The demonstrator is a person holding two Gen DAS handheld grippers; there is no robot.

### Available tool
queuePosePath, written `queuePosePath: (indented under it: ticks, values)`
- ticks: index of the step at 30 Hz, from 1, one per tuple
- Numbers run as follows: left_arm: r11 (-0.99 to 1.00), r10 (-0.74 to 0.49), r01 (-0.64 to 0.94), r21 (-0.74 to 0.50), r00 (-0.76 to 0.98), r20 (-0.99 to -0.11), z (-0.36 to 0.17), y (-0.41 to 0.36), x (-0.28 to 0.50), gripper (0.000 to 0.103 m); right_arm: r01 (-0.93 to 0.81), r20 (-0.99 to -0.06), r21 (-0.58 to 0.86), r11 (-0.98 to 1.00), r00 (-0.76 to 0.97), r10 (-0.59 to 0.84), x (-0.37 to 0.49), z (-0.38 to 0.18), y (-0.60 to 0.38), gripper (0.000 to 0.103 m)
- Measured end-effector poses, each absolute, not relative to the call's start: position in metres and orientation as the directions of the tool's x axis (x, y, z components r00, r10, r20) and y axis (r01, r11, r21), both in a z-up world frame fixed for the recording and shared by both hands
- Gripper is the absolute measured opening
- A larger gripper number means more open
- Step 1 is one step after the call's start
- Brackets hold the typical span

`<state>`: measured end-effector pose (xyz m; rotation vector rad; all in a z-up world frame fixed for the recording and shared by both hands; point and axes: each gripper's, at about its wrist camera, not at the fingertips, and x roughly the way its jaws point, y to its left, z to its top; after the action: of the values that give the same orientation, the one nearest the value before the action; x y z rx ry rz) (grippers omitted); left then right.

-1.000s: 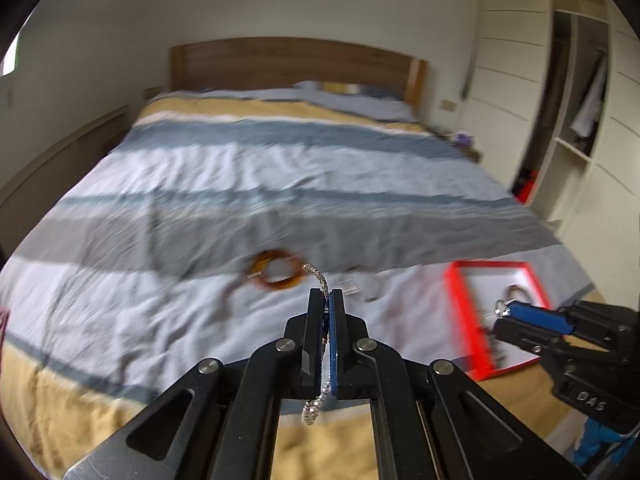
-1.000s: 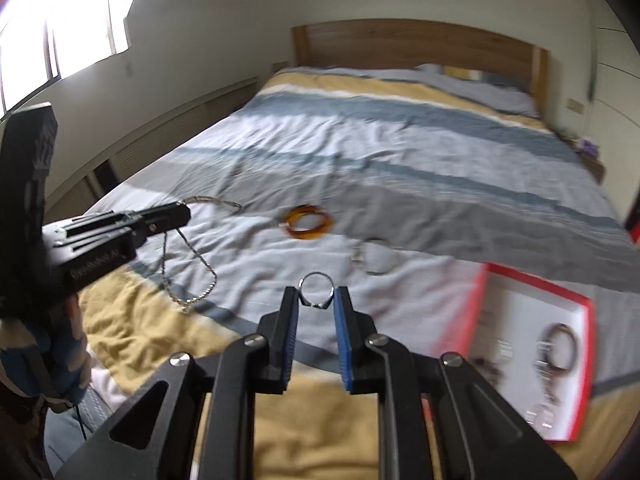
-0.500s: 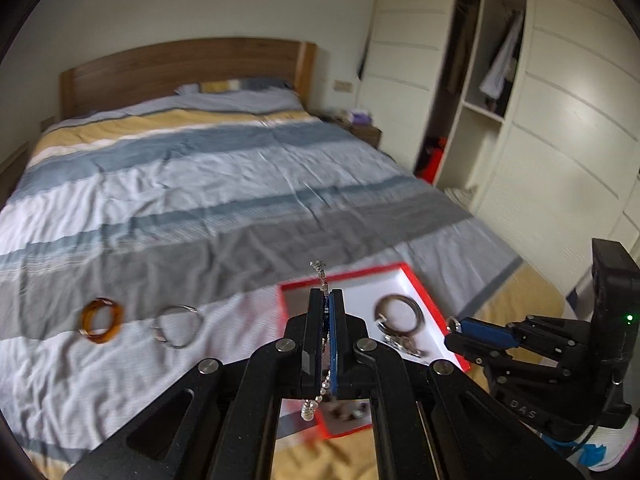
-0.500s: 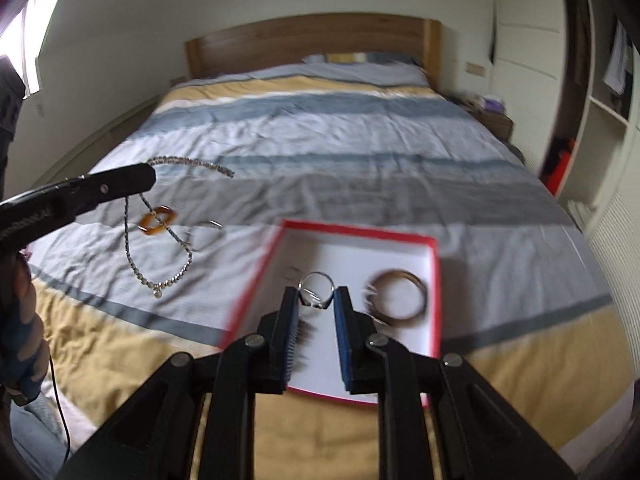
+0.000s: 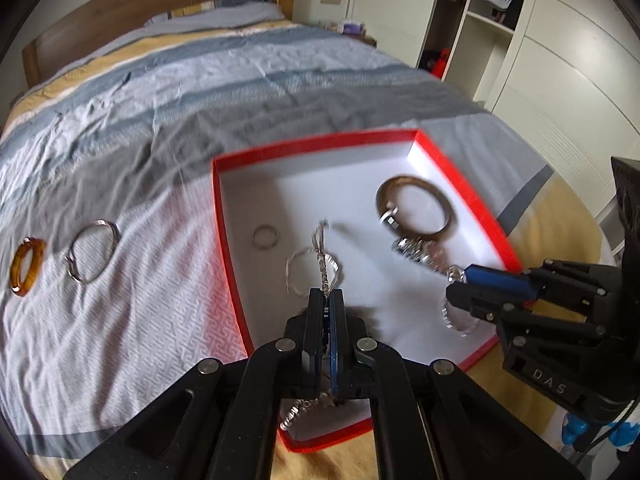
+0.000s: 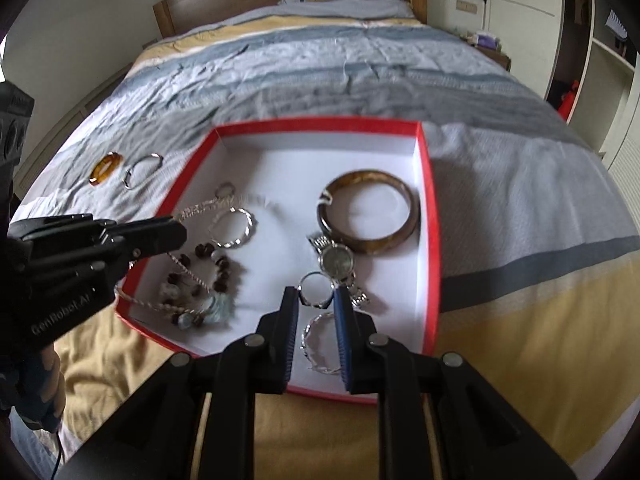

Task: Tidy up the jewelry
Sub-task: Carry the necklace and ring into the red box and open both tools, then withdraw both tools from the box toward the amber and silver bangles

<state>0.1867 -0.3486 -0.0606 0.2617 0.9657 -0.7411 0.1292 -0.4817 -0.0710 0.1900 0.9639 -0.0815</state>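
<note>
The left gripper (image 5: 327,294), jaws pressed fully together, pinches a silver chain necklace (image 5: 323,258) whose ends trail above and below its fingertips, over the near left part of a red-rimmed box (image 5: 460,168) with a white floor. The right gripper (image 6: 316,294), jaws only narrowly apart, clamps a small silver ring (image 6: 314,286) between its pads, above the box's near edge. Just beyond the right gripper lie a silver wristwatch (image 6: 338,262) and, past it, a brown bangle (image 6: 370,210); below its fingertips sits a twisted silver bracelet (image 6: 316,346). To its left are a dark beaded bracelet (image 6: 208,270) and another silver hoop (image 6: 234,228). Outside the box, far left on the striped bedspread (image 6: 360,60), rest an amber ring (image 6: 105,168) and a thin silver bangle (image 6: 140,170)
</note>
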Motion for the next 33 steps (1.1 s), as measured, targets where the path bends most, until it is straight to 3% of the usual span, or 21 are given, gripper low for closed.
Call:
queuePosePath:
  ticks: [10, 12, 13, 15, 18, 31, 33]
  values:
    - [0.744, -0.427, 0.657, -0.124, 0.324, -0.844, -0.085, -0.345, 0.193, 0.006, 0.136, -0.851, 0.113, 0.984, 0.525, 0.025, 0.14, -0.087, -0.482, 0.018]
    - [0.744, -0.438, 0.653, -0.142, 0.316, -0.842, -0.082, -0.342, 0.193, 0.014, 0.137, -0.851, 0.115, 0.984, 0.524, 0.026, 0.14, -0.086, -0.482, 0.018]
    - [0.744, -0.442, 0.653, -0.144, 0.319, -0.839, -0.08, -0.341, 0.193, 0.025, 0.14, -0.852, 0.113, 0.984, 0.524, 0.023, 0.14, -0.086, -0.483, 0.018]
    - [0.738, -0.461, 0.655, -0.161, 0.315, -0.829, -0.073, -0.338, 0.189, 0.033, 0.149, -0.852, 0.111, 0.983, 0.523, 0.017, 0.139, -0.084, -0.485, 0.018]
    - [0.744, -0.469, 0.651, -0.151, 0.346, -0.813, -0.059, -0.333, 0.181, 0.053, 0.161, -0.848, 0.113, 0.981, 0.53, 0.01, 0.134, -0.077, -0.487, 0.018]
    - [0.803, -0.439, 0.593, -0.054, 0.527, -0.728, 0.028, -0.275, 0.133, 0.057, 0.185, -0.779, 0.111, 0.976, 0.627, -0.03, 0.093, -0.006, -0.475, 0.018]
    - [0.821, -0.423, 0.57, -0.033, 0.569, -0.705, 0.044, -0.259, 0.123, 0.06, 0.183, -0.764, 0.114, 0.977, 0.644, -0.031, 0.086, 0.007, -0.468, 0.023]
